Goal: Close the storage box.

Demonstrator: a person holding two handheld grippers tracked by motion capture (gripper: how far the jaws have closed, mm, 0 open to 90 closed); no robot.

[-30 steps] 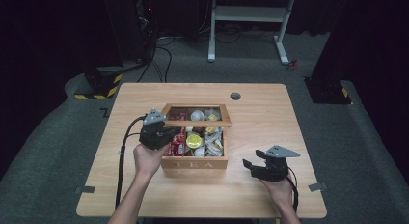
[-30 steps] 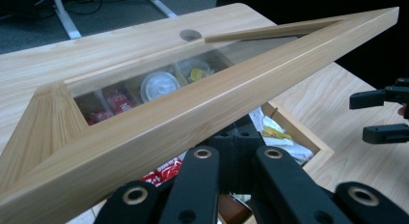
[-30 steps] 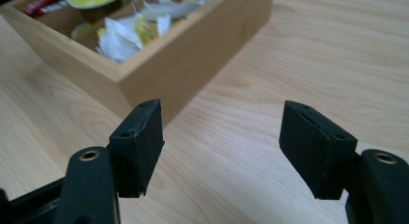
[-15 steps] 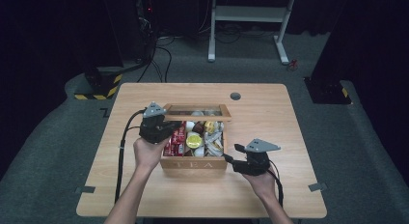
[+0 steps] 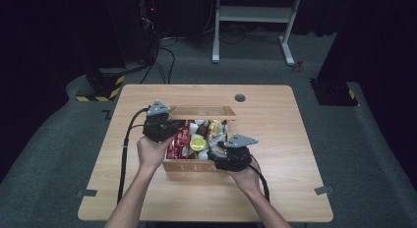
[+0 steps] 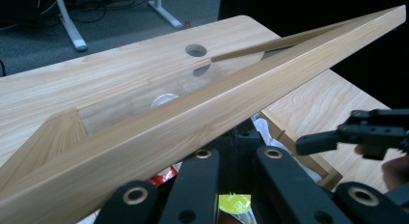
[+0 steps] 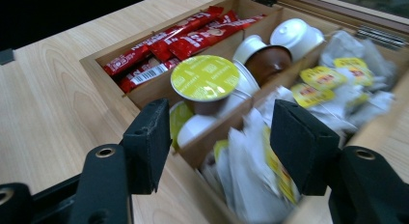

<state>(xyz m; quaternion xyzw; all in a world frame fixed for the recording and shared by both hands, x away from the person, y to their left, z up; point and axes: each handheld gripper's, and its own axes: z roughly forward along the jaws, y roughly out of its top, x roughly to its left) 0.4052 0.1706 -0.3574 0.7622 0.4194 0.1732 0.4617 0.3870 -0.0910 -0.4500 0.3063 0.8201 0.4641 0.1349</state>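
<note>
The wooden tea box sits mid-table, hinged glass-paned lid raised. Its compartments hold red sachets, capsules and tea bags.

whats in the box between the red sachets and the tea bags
A row of coffee capsules, one with a yellow-green lid, sits in the middle compartment between the red sachets and the tea bags, seen in the right gripper view.

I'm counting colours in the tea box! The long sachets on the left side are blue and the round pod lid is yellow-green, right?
Not quite: the long sachets are red, not blue, as the right gripper view shows. The round pod lid is yellow-green, as you said.
</note>
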